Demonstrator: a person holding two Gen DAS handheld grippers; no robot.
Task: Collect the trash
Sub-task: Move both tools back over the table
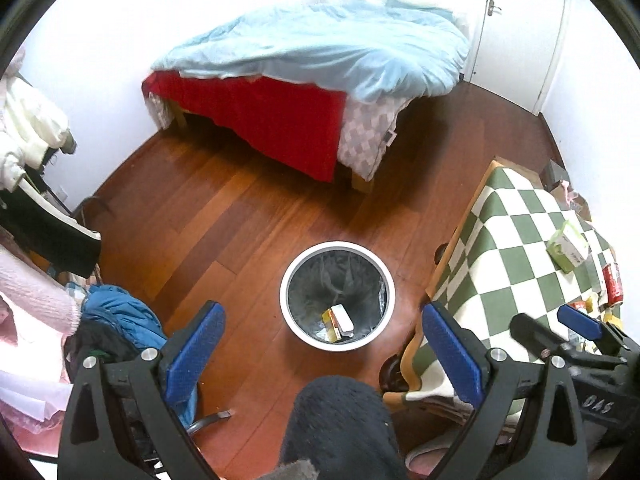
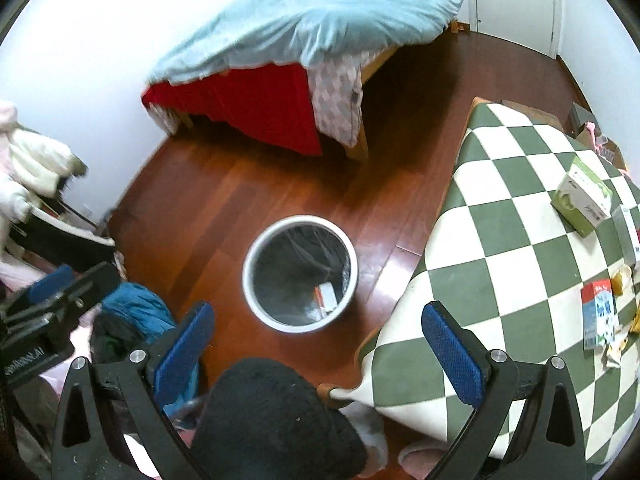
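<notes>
Hovering empty, both tools released: left tool (image 1: 322,344), right tool (image 2: 318,338). Bin (image 2: 299,274) on floor already holds boxes. Next, swing right to worktop (image 2: 500,240); take green box (image 2: 584,196) squarely across its narrow sides.

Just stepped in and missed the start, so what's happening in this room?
A person is collecting trash with two handheld grippers. Both the left gripper and the right gripper are open and empty above the white bin, which holds a few small boxes. More packaging sits on the checkered table.
</notes>
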